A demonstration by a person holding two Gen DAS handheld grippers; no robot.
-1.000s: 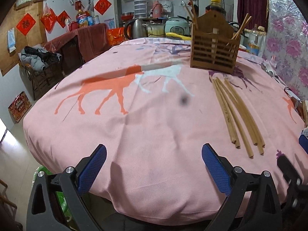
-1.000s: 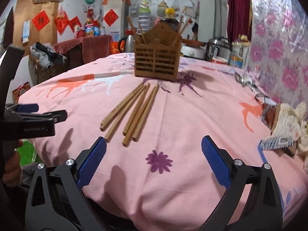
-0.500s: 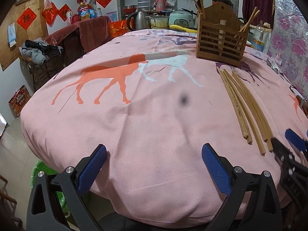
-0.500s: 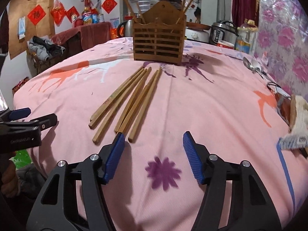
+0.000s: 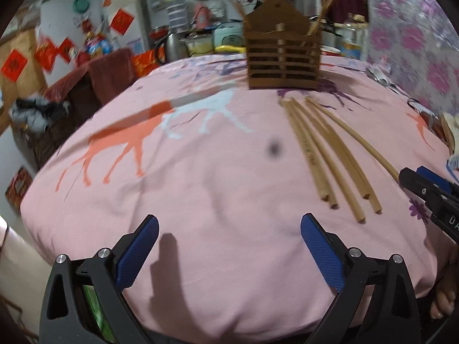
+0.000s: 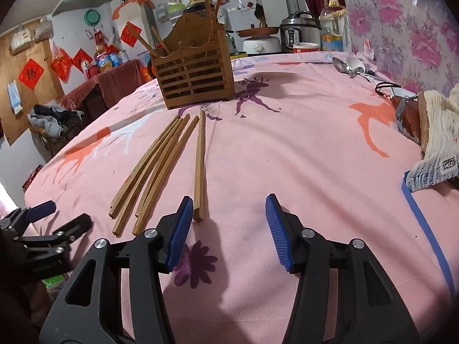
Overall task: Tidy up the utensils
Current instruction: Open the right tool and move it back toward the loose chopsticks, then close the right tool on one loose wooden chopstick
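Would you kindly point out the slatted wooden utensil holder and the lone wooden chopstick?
Slatted wooden utensil holder (image 6: pixel 198 81), right wrist view, front slats.
Lone wooden chopstick (image 6: pixel 199 160), right wrist view, mid-shaft.

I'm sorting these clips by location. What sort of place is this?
Most likely a home kitchen and dining area: a pressure cooker and an oil bottle stand behind the pink tablecloth, where a wooden utensil holder and loose chopsticks sit.
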